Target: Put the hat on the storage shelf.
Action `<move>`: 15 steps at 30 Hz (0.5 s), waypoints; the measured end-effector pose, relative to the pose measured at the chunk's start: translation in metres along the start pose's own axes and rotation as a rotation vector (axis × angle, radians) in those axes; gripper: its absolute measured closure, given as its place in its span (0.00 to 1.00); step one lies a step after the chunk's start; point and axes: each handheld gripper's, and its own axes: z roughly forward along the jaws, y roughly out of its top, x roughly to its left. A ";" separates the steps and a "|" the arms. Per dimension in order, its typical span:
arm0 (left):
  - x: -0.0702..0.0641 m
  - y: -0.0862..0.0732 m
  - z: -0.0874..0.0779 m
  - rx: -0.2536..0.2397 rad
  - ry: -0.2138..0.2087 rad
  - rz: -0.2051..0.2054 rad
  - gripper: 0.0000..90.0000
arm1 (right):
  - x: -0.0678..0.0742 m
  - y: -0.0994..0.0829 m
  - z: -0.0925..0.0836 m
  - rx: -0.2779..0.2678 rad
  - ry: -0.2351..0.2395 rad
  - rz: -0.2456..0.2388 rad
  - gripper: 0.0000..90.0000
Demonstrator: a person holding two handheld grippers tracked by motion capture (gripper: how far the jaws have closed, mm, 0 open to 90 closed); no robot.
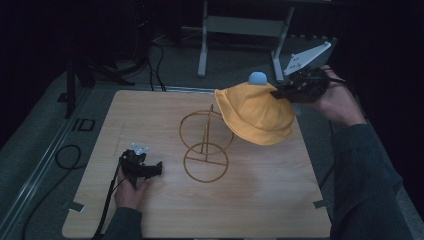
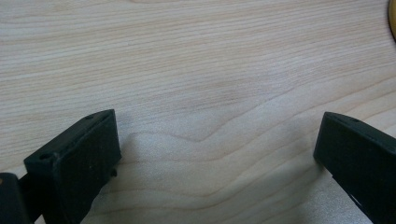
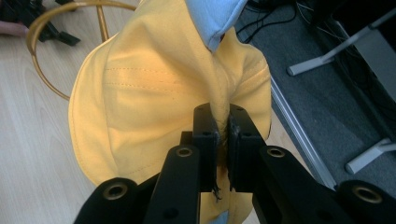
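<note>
A yellow bucket hat (image 1: 257, 114) with a light blue lining (image 1: 257, 78) hangs in the air over the table's back right part. My right gripper (image 1: 281, 93) is shut on the hat's brim; in the right gripper view the yellow hat (image 3: 154, 93) is pinched between both jaws of that gripper (image 3: 223, 140). A gold wire stand (image 1: 206, 145), made of two rings on a post, rests on the middle of the wooden table (image 1: 150, 210), just left of the hat. My left gripper (image 1: 159, 169) rests low near the front left, open, with bare wood between its jaws (image 2: 217, 154).
Metal frame legs (image 1: 202, 50) and black cables (image 1: 67, 155) lie on the grey floor beyond and left of the table. The table's right edge (image 1: 312, 165) runs below my right forearm. A sliver of the gold stand (image 2: 392, 18) is at the left gripper view's right edge.
</note>
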 end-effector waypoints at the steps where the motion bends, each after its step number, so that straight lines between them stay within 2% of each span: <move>1: 0.000 0.000 0.000 0.000 0.000 0.000 0.00 | 0.001 0.002 0.000 -0.004 0.002 0.000 0.93; 15: 0.000 0.000 0.000 0.000 0.000 0.000 0.00 | 0.010 0.024 0.006 -0.030 0.026 -0.034 0.93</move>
